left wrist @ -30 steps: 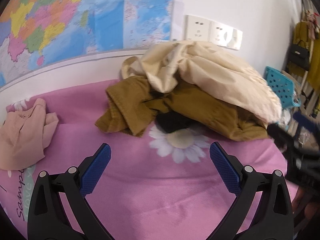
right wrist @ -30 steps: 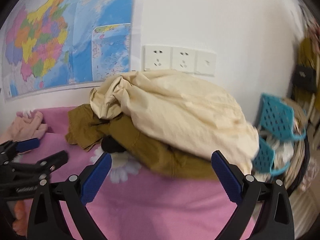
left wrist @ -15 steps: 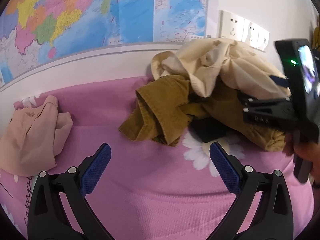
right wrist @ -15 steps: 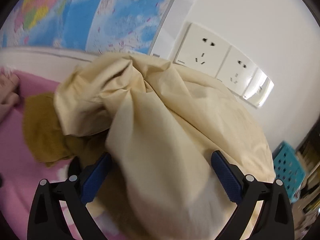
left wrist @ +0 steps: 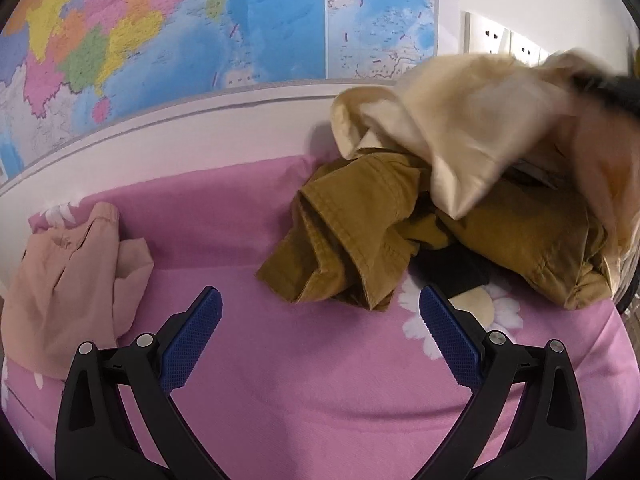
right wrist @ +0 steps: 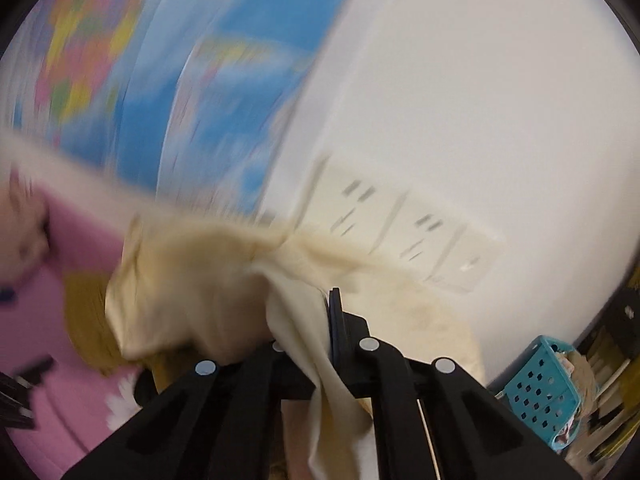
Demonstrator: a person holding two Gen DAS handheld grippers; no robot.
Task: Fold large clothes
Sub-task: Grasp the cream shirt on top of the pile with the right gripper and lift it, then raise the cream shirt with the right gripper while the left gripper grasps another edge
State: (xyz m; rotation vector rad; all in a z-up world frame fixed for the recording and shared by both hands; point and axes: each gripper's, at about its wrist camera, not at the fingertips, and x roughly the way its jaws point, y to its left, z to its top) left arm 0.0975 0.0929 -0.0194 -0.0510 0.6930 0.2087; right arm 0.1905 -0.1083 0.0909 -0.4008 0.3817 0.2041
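Observation:
A cream garment (left wrist: 472, 120) lies on top of a pile at the right of the pink bed, over a mustard-brown garment (left wrist: 360, 232) and a black item (left wrist: 452, 272). My right gripper (right wrist: 316, 320) is shut on the cream garment (right wrist: 192, 280), with cloth hanging between its jaws; the view is motion-blurred. In the left wrist view it is a dark blur at the upper right (left wrist: 608, 88). My left gripper (left wrist: 320, 328) is open and empty, low over the pink sheet in front of the pile.
A folded peach garment (left wrist: 68, 280) lies at the bed's left. The pink flowered sheet (left wrist: 320, 380) covers the bed. A map (left wrist: 200, 32) and wall sockets (right wrist: 400, 232) are behind. A teal basket (right wrist: 544, 388) stands at the right.
My right gripper has closed on the cream garment and is lifting it, fast enough to blur. My left gripper has drifted left, so the pile sits further right in its view.

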